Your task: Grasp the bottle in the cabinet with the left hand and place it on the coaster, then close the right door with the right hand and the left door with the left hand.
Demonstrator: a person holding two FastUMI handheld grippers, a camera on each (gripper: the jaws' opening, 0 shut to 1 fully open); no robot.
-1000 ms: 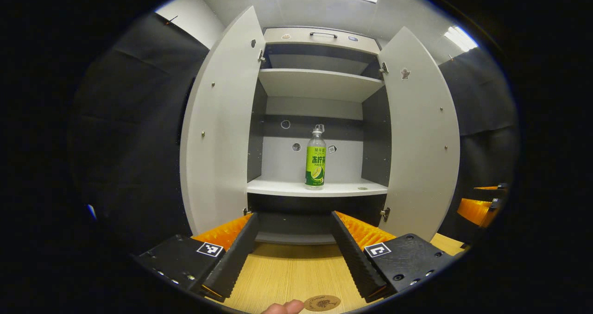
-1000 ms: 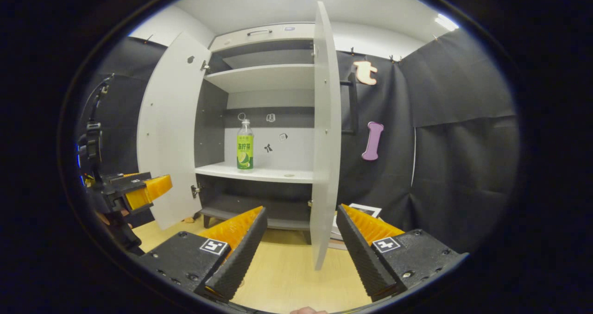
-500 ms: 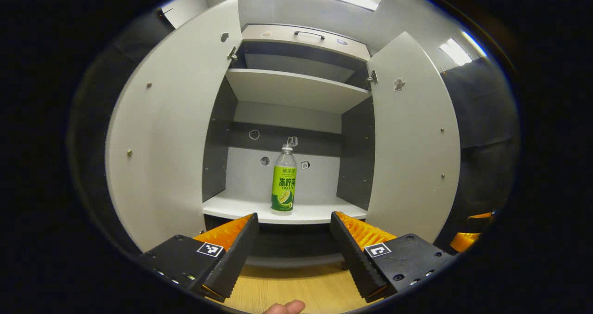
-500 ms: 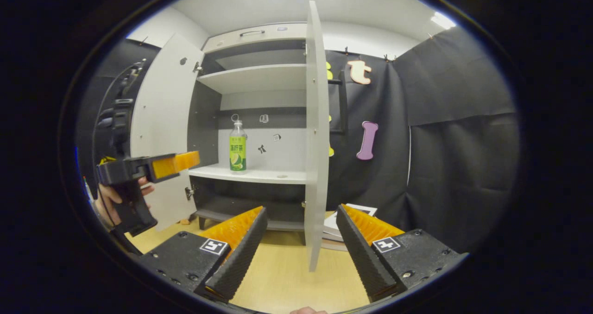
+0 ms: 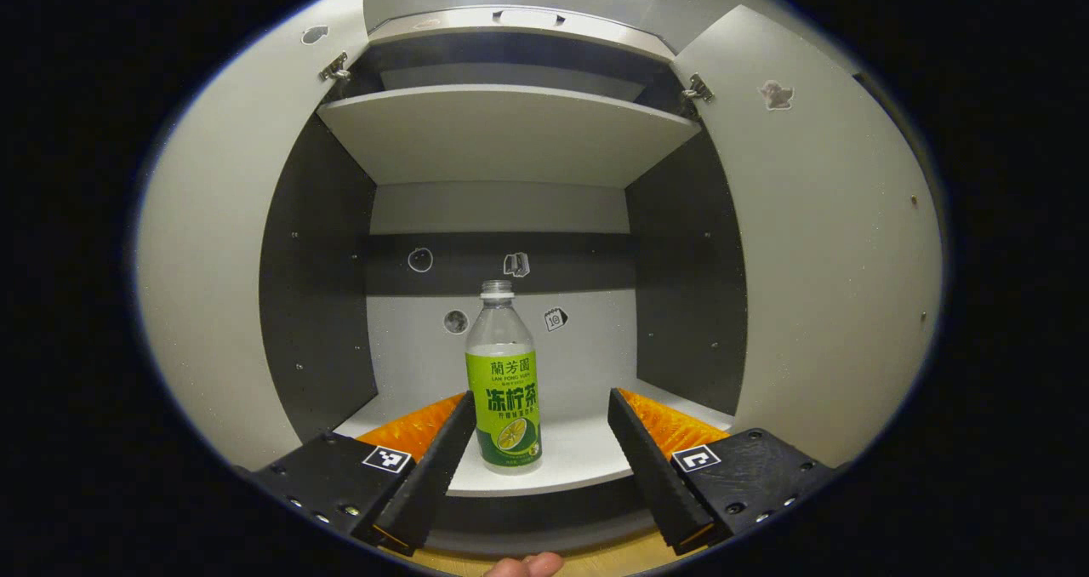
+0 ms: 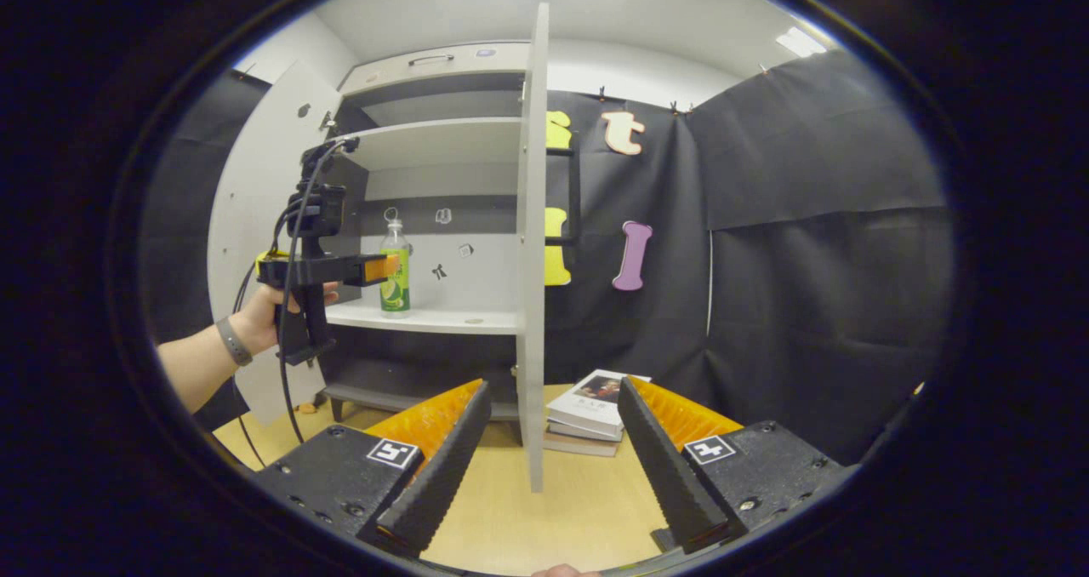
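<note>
Bottle (image 5: 504, 381) is seen upright on the lower shelf (image 5: 578, 454) of the cabinet (image 5: 502, 134), between 2 open doors. The left gripper (image 5: 538, 441) is held with fingers spread wide, the bottle standing between them nearer the left finger; contact cannot be told. The right gripper (image 6: 553, 441) is likewise spread and holds nothing, low over the table (image 6: 561, 509) near the right door (image 6: 534, 245). The bottle appears clear, thin-walled plastic, probably light and easily tipped, its label smooth and possibly slippery. A grasp across the labelled middle is judged best, with only moderate squeeze.
</note>
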